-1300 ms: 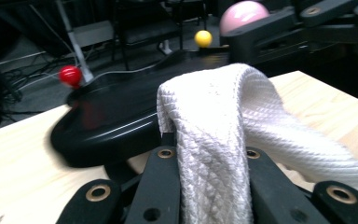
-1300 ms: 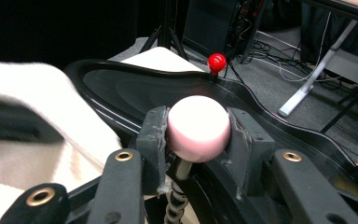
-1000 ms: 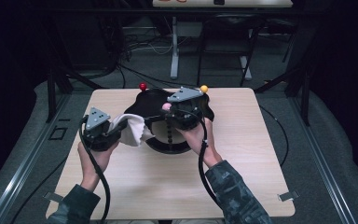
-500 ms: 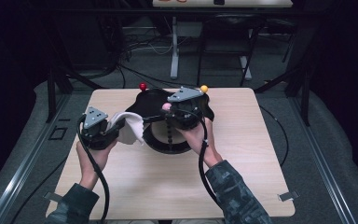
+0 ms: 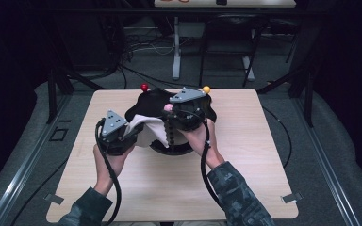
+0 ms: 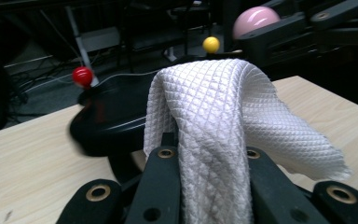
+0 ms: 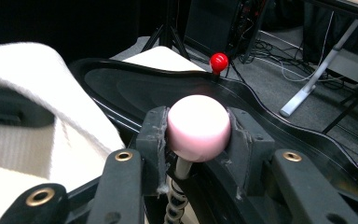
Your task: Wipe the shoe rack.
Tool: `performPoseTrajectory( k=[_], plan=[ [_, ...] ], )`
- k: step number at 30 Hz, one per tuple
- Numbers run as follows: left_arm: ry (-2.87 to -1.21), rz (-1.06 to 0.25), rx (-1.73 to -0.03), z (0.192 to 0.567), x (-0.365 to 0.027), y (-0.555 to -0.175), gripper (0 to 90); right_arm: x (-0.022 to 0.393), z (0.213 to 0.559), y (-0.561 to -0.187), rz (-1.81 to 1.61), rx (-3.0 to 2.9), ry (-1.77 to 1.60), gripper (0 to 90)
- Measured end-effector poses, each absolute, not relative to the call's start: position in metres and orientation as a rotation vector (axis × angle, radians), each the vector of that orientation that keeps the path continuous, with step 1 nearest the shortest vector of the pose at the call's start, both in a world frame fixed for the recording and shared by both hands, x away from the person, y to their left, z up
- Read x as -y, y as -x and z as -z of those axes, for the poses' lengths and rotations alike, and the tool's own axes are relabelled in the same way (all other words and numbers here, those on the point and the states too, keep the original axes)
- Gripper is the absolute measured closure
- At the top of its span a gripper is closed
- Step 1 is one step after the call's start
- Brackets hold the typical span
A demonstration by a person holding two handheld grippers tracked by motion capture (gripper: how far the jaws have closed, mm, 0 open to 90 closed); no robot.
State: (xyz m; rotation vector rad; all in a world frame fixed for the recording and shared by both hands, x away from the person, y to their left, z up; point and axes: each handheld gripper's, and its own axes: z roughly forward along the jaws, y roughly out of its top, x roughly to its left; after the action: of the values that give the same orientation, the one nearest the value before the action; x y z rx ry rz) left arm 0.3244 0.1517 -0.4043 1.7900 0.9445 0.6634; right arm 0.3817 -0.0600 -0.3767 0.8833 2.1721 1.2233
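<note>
while the left gripper [image 5: 131,133] stays clenched on the white waffle-weave cloth [image 6: 223,121], the cloth runs right onto the black wavy-rimmed tray [image 7: 135,88] near the table's [image 5: 245,188] far edge. right gripper [image 7: 198,128] is clamped on the tray's pink ball knob [image 7: 198,127], just beside the cloth.

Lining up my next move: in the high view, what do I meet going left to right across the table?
Left hand-held gripper → white cloth → red ball → pink ball → yellow ball.
</note>
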Motion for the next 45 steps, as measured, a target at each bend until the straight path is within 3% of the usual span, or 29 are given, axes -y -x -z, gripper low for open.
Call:
performPoseTrajectory(
  k=[14, 29, 45],
  plan=[
    [-1.812, -0.583, -0.95, 0.43, -0.114, -0.34, 85.3, 0.061, 0.377, -0.382, -1.227, -2.175, -0.879, 60.4],
    [-1.928, -0.525, -1.021, 0.479, -0.156, -0.328, 84.9, 0.067, 0.377, -0.379, -1.239, -2.181, -0.879, 60.3],
    [-1.912, -0.529, -0.975, 0.463, -0.173, -0.309, 84.9, 0.093, 0.379, -0.363, -1.26, -2.152, -0.881, 60.0]
  ],
)
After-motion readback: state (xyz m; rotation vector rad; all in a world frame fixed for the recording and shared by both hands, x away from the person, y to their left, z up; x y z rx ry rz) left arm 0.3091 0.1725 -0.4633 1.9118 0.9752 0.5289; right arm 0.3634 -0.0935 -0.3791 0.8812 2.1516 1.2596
